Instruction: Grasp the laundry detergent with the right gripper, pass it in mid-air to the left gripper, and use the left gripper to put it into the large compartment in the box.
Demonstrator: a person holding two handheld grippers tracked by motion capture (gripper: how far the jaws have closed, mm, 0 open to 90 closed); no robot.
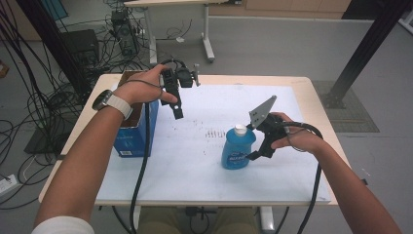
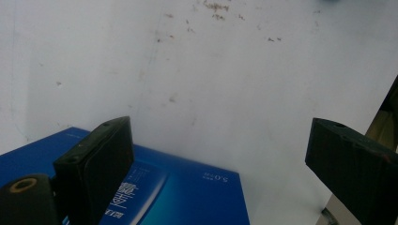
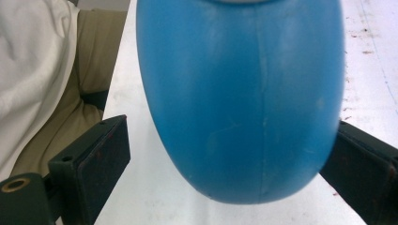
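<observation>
Table (image 1: 302, 97): a pale top covered by a white sheet with small dark specks near its middle; it carries the box at its left edge and the bottle right of centre.
Blue box (image 1: 139, 134): an open-topped carton standing at the table's left edge, its blue side with white print facing the person. In the left gripper view its printed blue face (image 2: 187, 197) lies below and just behind the near jaw.
Blue bottle (image 1: 237, 148): upright on the white sheet, right of centre and well apart from the box, with a white cap on top and a label on its front. In the right gripper view its rounded blue body (image 3: 244, 103) stands between the two jaws.
Right gripper (image 1: 257, 155): held low at the bottle's right side, grey three-cornered plate on top. Its jaws are spread around the bottle's body; the right-hand one meets the bottle's side, while the left-hand one stands clear with white table showing in the gap.
Left gripper (image 1: 177, 111): held above the table just beside the box's top right corner, pointing down at the sheet. Its jaws stand wide apart with nothing between them but speckled white sheet.
</observation>
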